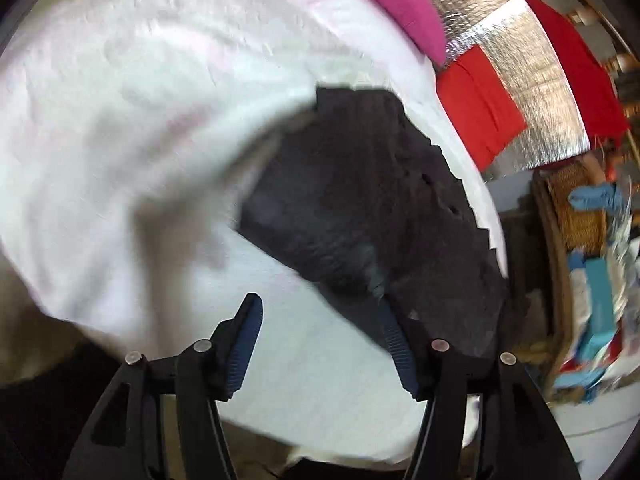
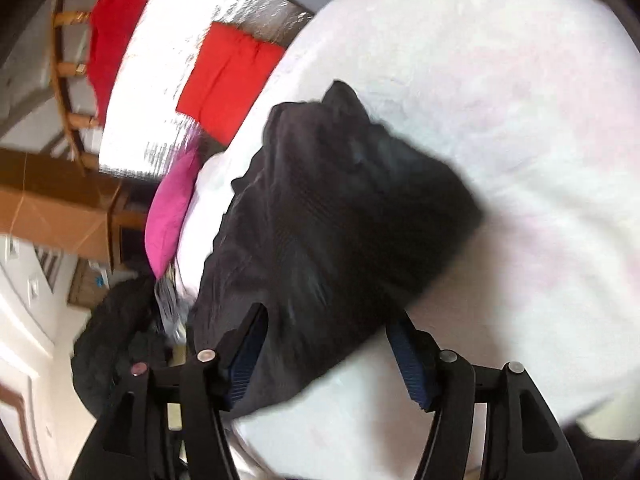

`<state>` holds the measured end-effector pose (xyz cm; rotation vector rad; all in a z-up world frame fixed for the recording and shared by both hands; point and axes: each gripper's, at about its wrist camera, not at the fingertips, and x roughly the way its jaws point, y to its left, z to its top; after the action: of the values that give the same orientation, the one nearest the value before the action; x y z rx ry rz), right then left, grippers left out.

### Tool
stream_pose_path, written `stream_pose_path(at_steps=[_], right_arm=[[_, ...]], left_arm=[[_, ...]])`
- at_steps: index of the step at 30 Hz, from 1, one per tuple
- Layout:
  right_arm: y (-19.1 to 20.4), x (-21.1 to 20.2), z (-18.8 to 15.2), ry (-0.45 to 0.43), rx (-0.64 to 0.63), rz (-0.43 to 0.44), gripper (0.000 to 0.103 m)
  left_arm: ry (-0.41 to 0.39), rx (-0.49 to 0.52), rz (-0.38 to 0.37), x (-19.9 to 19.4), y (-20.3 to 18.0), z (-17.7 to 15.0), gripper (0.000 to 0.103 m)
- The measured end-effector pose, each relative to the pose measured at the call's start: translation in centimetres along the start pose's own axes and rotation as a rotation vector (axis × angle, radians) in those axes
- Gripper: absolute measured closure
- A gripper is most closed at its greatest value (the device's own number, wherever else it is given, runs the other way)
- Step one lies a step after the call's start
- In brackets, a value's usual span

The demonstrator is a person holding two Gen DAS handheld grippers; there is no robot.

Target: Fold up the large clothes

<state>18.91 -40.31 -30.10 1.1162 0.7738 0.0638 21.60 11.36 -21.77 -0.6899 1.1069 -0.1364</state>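
Broadly, a white cloth-covered surface [image 1: 120, 120] fills both wrist views. On it lies a dark charcoal folded garment [image 1: 360, 200], its fabric bunched into a thick pad near the surface's edge. Beyond are a silver quilted foil sheet [image 1: 520, 100], a red folded cloth [image 1: 476, 108] lying on it, and a magenta cloth [image 1: 396, 4] at the white surface's rim. The left gripper [image 1: 318, 340] stands with jaws wide, nothing pinched, its right finger at the garment's edge. The right gripper [image 2: 326, 352] is likewise spread, the garment's corner lying loose between its fingers.
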Motion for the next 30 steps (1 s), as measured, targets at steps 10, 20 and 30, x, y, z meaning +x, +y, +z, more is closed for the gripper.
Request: stream_pose_path(at_steps=[10,20,30], right_arm=[[2.9,-3.7,6.7,-0.154,-0.132,-0.134,0.029],[8.1,8.3,14.5,-0.106,-0.15,-0.187,0.029],[10.4,17.3,17.0,0.027,-0.342,-0.381,0.04]], left_arm=[[-0.149,0.033,0.123,-0.2,-2.3,8.1,0.024],[-0.15,0.089,0.139,7.0,-6.7,13.9,0.025],[-0.036,0.179,0.196,13.1,-7.5,16.6,0.059]])
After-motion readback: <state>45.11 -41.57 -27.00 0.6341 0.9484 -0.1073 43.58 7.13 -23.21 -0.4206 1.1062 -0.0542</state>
